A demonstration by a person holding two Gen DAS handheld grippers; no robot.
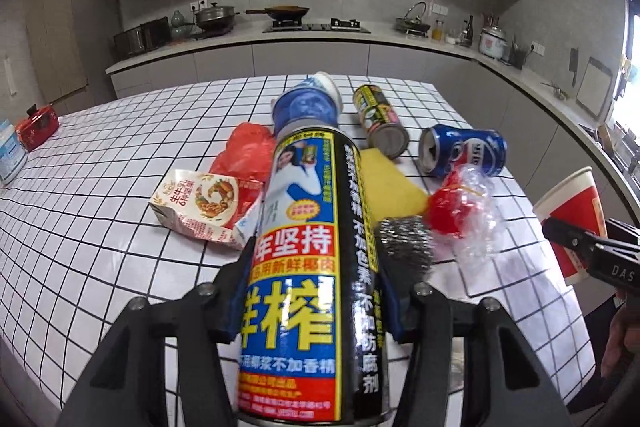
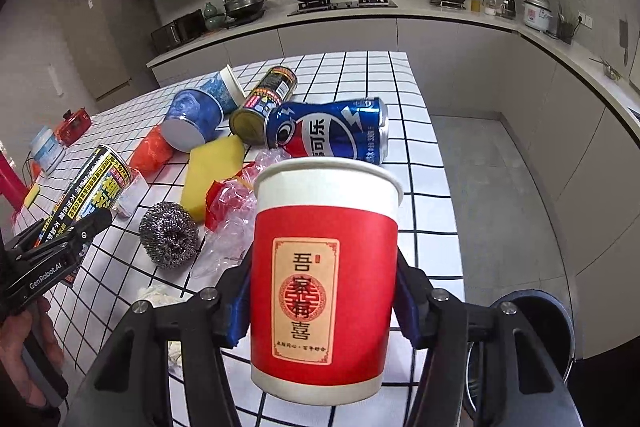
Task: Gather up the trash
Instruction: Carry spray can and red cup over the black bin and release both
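My left gripper (image 1: 316, 291) is shut on a tall coconut-juice can (image 1: 316, 267) and holds it above the white tiled table (image 1: 100, 227). It also shows in the right wrist view (image 2: 86, 195). My right gripper (image 2: 324, 291) is shut on a red paper cup (image 2: 324, 267), upright, above the table's near right edge. The cup also shows in the left wrist view (image 1: 576, 219). On the table lie a Pepsi can (image 2: 332, 131), a second juice can (image 2: 264, 99), blue paper cups (image 2: 200, 111), crumpled clear plastic (image 2: 232, 211) and a milk carton (image 1: 204, 203).
A steel scourer (image 2: 170, 235), a yellow sponge (image 2: 212, 171) and a red plastic bag (image 1: 246, 151) lie among the trash. A black bin (image 2: 536, 331) stands on the floor at the table's right. A red box (image 1: 38, 127) and white jar (image 1: 10, 155) sit far left.
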